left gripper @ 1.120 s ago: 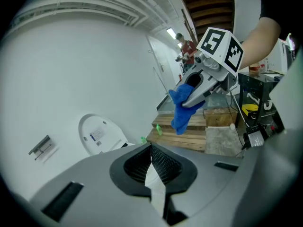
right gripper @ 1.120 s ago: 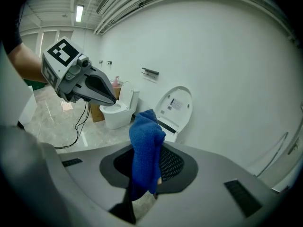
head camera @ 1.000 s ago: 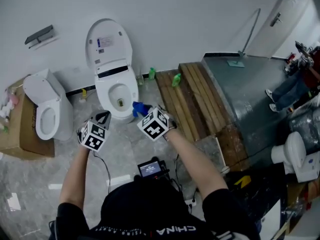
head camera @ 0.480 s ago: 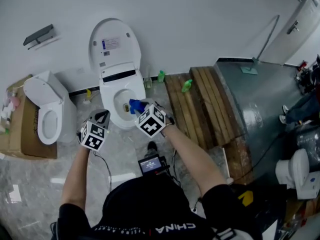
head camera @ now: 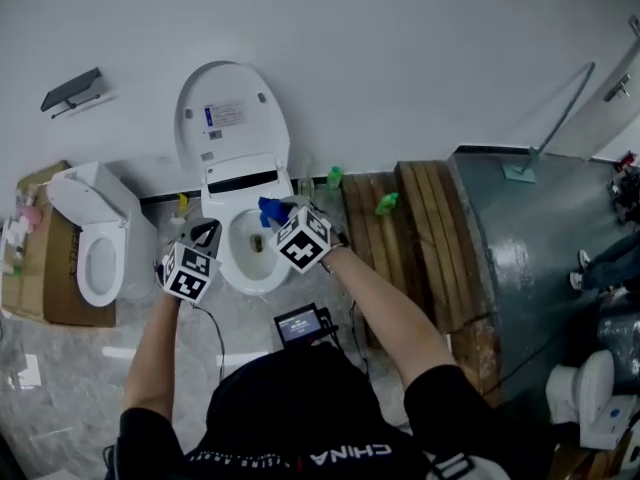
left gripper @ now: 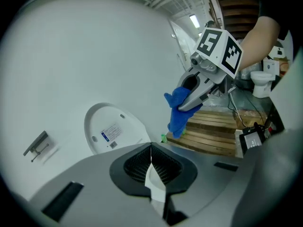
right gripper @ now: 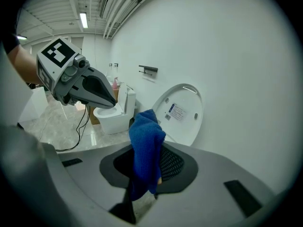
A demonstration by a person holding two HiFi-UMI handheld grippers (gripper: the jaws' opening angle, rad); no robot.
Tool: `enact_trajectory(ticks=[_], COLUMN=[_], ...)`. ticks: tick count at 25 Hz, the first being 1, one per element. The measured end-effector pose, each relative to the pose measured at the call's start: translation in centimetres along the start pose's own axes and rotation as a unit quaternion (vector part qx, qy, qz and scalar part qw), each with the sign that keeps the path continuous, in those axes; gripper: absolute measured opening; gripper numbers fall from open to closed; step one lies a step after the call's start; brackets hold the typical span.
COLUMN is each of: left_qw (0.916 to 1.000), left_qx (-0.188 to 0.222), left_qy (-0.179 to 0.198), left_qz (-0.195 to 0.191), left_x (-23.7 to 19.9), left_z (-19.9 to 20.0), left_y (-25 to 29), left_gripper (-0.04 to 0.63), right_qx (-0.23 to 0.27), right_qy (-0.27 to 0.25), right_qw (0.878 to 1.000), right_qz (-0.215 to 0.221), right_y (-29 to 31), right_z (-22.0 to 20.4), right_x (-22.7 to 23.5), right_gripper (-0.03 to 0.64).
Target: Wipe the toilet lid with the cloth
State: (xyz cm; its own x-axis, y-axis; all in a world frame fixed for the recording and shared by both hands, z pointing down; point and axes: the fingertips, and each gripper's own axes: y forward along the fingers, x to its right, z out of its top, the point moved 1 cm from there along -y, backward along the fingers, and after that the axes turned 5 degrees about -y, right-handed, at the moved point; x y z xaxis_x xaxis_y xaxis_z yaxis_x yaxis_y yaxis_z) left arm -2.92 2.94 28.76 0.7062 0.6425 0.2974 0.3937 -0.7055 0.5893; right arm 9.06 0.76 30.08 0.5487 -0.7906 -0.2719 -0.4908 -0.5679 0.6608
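The cloth (right gripper: 146, 150) looks like a small blue microfibre rag: light, soft and quite limp. It flops over itself where it stands up out of the right tool (head camera: 278, 215), which is clenched on a bunched lower part of it. I'd say that hold is sound enough. A good flap hangs free above the pads, and that loose part is what should meet the surface, pressed flat rather than dabbed with a corner. Being so floppy, it will drag and fold under a stroke, so it needs firm backing from the tool behind it.

Right now the cloth is in the air over the front of the open bowl (head camera: 250, 253), well short of the toilet lid (head camera: 232, 118).

The toilet lid is a glossy white oval of hard plastic, raised upright and leaning back towards the wall (head camera: 400, 58). It has a small printed label (head camera: 225, 116) near the middle and two little bumpers higher up. It looks stiff and slick, so the cloth should glide easily. It is hinged at the bottom, so I'd judge a push towards the wall is safe and a sideways tug less so.

The left tool (left gripper: 151, 167) is clenched on nothing, its ribbed pads meeting. It hangs beside the other, just left of the bowl.
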Motion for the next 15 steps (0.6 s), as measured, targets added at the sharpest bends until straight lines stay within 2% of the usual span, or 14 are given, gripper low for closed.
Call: enact_trajectory(ticks=[5,8,15], left_qw=[0.9997,0.9998,0.9996], left_qx=[-0.004,-0.007,-0.023], left_qy=[-0.021,-0.018,-0.014], left_qz=[0.008,0.009,-0.011], left_x=[-2.6,-3.4,-4.0], left_z=[1.9,2.6,1.1], left_y=[3.3,4.6,6.4], left_gripper=[0.012,0.012,0.012], right_qx=[0.009,0.011,0.006], right_qy=[-0.008,-0.007,-0.003], right_qw=[1.0,1.0,1.0], right_qz=[0.011,0.017,0.024], right_y=[2.3,3.4,5.3], right_z=[1.0,1.3,1.6], right_x=[3.9,5.3,5.1], right_gripper=[0.091,0.091,0.091])
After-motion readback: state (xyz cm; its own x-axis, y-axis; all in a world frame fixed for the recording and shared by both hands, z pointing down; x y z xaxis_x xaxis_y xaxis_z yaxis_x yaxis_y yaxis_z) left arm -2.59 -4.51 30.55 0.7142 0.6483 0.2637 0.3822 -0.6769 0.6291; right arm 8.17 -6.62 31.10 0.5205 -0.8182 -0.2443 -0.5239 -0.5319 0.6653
